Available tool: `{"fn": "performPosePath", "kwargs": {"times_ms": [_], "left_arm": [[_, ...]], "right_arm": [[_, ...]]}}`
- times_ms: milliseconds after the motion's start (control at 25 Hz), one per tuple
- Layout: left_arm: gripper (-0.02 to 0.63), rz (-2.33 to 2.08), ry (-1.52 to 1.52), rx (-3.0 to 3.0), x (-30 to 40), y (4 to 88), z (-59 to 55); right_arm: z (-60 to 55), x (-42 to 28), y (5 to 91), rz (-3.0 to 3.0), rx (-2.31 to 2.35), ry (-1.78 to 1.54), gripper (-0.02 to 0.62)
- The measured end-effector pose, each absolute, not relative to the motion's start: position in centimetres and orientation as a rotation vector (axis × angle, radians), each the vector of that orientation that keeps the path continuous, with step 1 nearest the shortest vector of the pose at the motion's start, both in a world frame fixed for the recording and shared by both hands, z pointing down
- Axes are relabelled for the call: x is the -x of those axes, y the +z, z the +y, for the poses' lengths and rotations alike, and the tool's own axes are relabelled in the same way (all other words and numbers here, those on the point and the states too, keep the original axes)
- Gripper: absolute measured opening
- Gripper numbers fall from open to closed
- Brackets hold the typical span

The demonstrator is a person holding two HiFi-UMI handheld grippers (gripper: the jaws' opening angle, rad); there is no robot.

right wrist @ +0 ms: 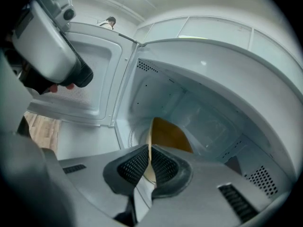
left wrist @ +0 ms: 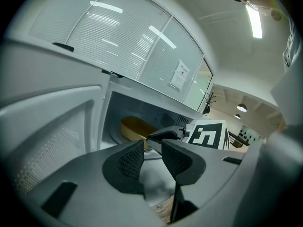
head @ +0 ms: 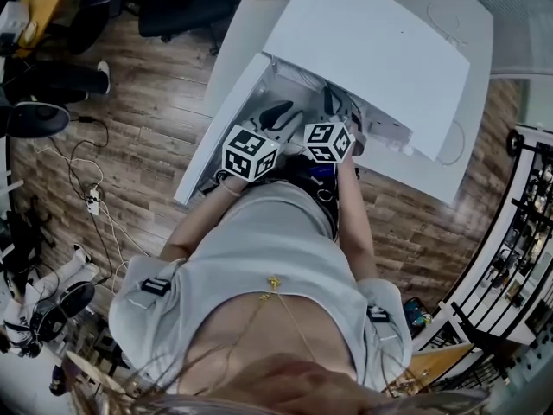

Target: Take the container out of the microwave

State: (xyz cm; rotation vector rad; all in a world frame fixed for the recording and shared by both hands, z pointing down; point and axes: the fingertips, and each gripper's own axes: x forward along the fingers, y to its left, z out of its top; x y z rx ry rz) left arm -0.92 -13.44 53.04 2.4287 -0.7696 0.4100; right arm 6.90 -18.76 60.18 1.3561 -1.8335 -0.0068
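Since the container (right wrist: pixel 170 134) sits inside the microwave (right wrist: pixel 199 103), my right tool (right wrist: pixel 148 157) is clamped on its near rim for pulling, while my left tool (left wrist: pixel 152 155) hovers alongside, parted and empty.

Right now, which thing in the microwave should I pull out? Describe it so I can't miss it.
Find the white microwave with its door swung open to the left. In its pale cavity sits the container, the only tan-yellow thing there, its thin rim pinched by the right tongs.

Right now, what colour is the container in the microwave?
Container is tan-yellow; clearest in right gripper view.
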Motion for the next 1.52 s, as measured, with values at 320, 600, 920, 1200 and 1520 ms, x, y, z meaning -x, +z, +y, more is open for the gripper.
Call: {"fn": "performPosePath", "kwargs": {"times_ms": [320,600,920,1200,1520], "left_arm": [[0.127,-0.794,0.417,-2.418,0.7,53.2,-13.2],[0.127,-0.825,0.406,-2.398,0.1,53.6,-13.2],[0.127,-0.843,0.4,-2.386,-0.5,53.9,-13.6],[0.127,-0.817,0.415,-2.387,-1.0,54.2,-13.8],[0.127,-0.779,0.427,-2.395,-1.3,54.3,-14.0]], "right_arm": [[-17.6,-7.3,59.4,-1.874,-1.354,-0.005,0.031],[-16.6,-7.8,59.2,-1.9,-1.331,-0.004,0.029],[-16.3,-8.0,60.0,-1.897,-1.271,-0.007,0.031],[-16.7,-8.4,60.2,-1.921,-1.291,0.106,0.062],[-17.4,-8.5,61.4,-1.894,-1.272,0.211,0.07]]}}
